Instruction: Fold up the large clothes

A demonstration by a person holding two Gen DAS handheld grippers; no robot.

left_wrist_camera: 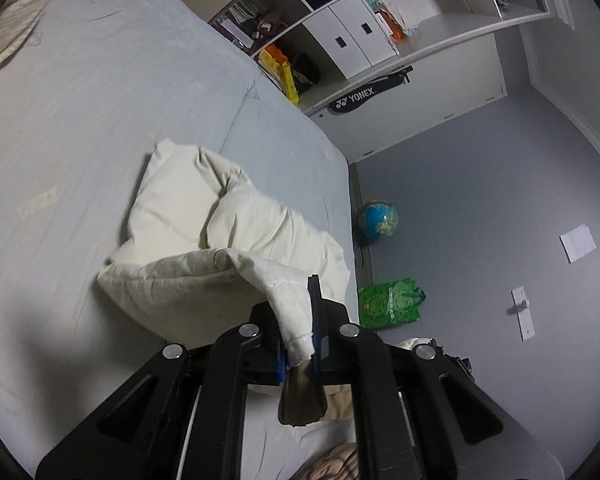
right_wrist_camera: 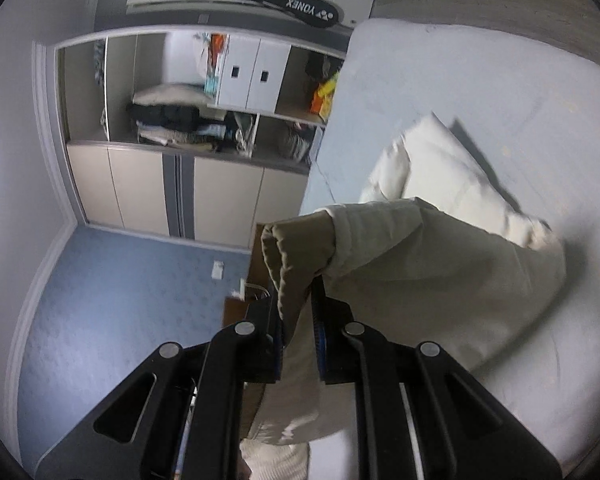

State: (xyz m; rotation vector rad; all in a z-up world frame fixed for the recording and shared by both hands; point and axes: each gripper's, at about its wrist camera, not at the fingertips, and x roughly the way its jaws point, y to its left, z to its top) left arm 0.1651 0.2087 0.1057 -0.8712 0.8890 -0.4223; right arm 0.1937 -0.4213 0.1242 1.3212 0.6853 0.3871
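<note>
Draping over a pale grey bed [left_wrist_camera: 100,120], the cream garment [left_wrist_camera: 188,216] lies partly bunched on the sheet and partly lifted toward both cameras, its near edges raised off the mattress while the far folds rest in a soft heap. The left gripper [left_wrist_camera: 300,344] points downward at a slant along the bed, and its fingers [left_wrist_camera: 315,320] are pressed together on a narrow, rolled corner of the cloth, which runs up between the blue pads and hangs a little below them. The right gripper [right_wrist_camera: 300,320] points more nearly level, its view rolled so that the room appears on its side; its fingers [right_wrist_camera: 320,336] are likewise clamped on the garment, here on a thicker fold whose tan lining shows beside the cream outer face. From that grip the fabric stretches away to the right and down onto the bed, where a shadow falls beside it. Beyond the bed stands an open wardrobe [right_wrist_camera: 172,120] with white drawer fronts and stacked clothes, and a black racket bag [right_wrist_camera: 300,10] lies along its top. On the blue-grey floor beside the bed, the left view shows a globe [left_wrist_camera: 378,220] and a green bag [left_wrist_camera: 388,302].
</note>
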